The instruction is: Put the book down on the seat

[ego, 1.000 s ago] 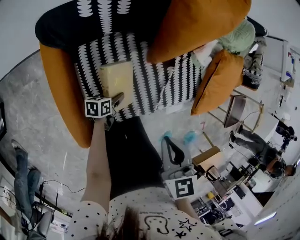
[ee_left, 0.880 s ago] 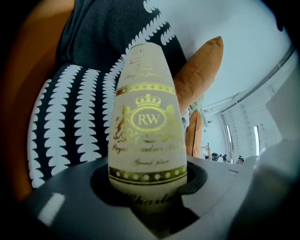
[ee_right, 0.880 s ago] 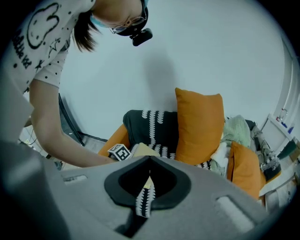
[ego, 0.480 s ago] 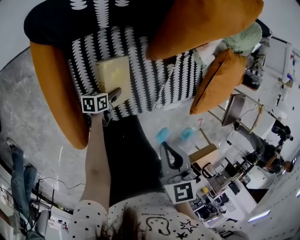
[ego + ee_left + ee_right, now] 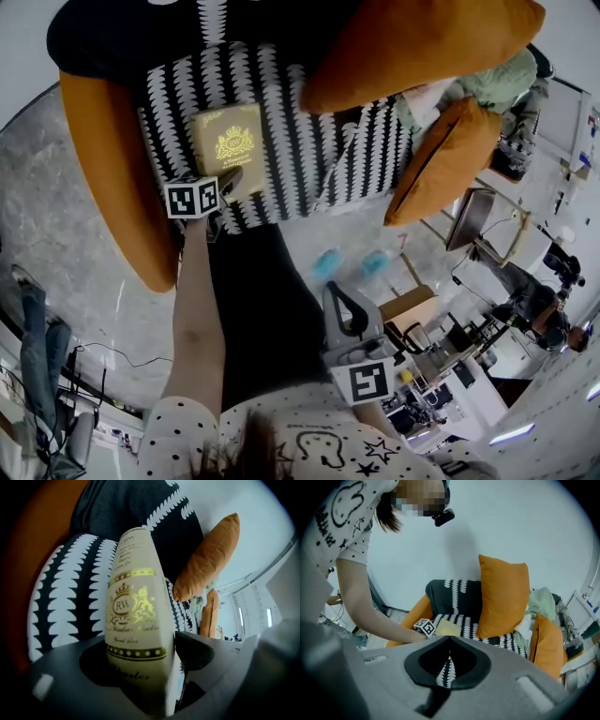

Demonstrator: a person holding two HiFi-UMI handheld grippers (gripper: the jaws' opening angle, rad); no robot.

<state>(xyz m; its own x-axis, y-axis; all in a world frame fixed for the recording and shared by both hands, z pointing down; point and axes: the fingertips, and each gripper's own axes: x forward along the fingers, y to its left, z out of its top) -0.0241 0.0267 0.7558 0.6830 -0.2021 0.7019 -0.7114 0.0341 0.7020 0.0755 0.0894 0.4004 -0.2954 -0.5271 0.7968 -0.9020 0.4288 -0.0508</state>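
Two jaws of the left claw (image 5: pixel 231 184) stand wide apart, and they have just been opening. The book (image 5: pixel 228 141) sits between them, but there is a dark gap on one side, so the claw is not squeezing it. The book lies flat on the seat (image 5: pixel 300 141), at the front, on the person's left side. Its cover is pale cream with a shiny gold crest in the middle: a crown, a lion and the letters RW in a ring. Under the crest runs a dark band with a row of gold dots, and there is more writing below that. The seat is black with rows of white leaf shapes. The chair (image 5: pixel 112 187) has orange sides, and a big orange pillow (image 5: pixel 412 47) leans at the back. The right claw (image 5: pixel 449 639) hangs well away from the chair, its jaws closed together with nothing in them.
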